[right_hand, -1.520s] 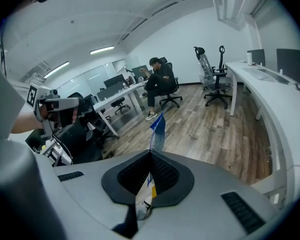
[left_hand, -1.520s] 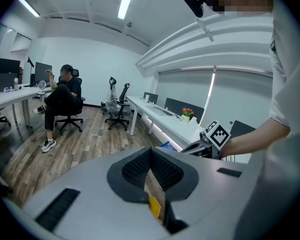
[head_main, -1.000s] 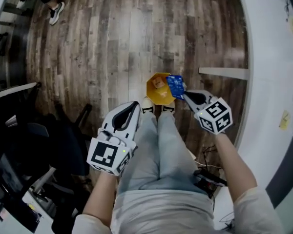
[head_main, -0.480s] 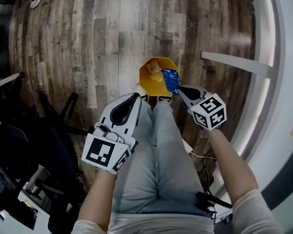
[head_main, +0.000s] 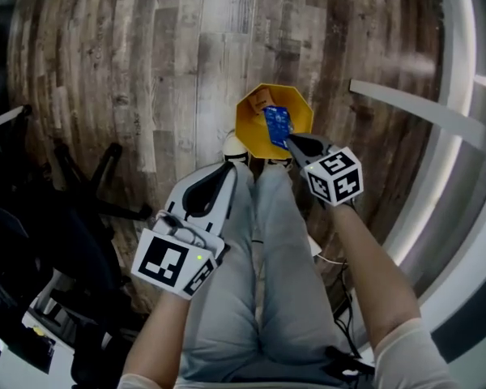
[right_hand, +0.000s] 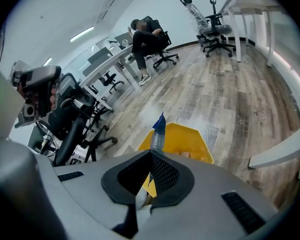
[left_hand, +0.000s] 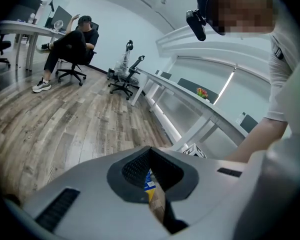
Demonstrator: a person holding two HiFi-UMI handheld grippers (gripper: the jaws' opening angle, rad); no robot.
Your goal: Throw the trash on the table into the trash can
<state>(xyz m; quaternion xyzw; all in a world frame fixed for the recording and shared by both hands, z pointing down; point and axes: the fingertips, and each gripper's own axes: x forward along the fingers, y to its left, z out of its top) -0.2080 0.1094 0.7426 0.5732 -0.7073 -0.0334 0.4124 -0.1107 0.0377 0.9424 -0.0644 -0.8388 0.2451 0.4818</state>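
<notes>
blue wrapper held at the yellow trash can

standing by, i see the person bent over the small yellow trash can on the wooden floor, just in front of their white shoes. their legs, in pale jeans, run down the middle of the head view.

the right gripper has its jaws pressed tight on the blue wrapper. in the right gripper view the wrapper sticks up out of the closed tips of that gripper, with the can right behind it. from above, the wrapper lies across the can's mouth, near the rim closest to the person. whether it sits below the rim i cannot tell. an orange packet lies inside the can at the far side.

the left gripper hangs beside the person's left knee, short of the can and apart from it. its jaws meet at the tips, leaving only a thin slit behind them.

a white desk frame curves along the right. further off, office chairs stand by the desks and a seated person leans back in one.
</notes>
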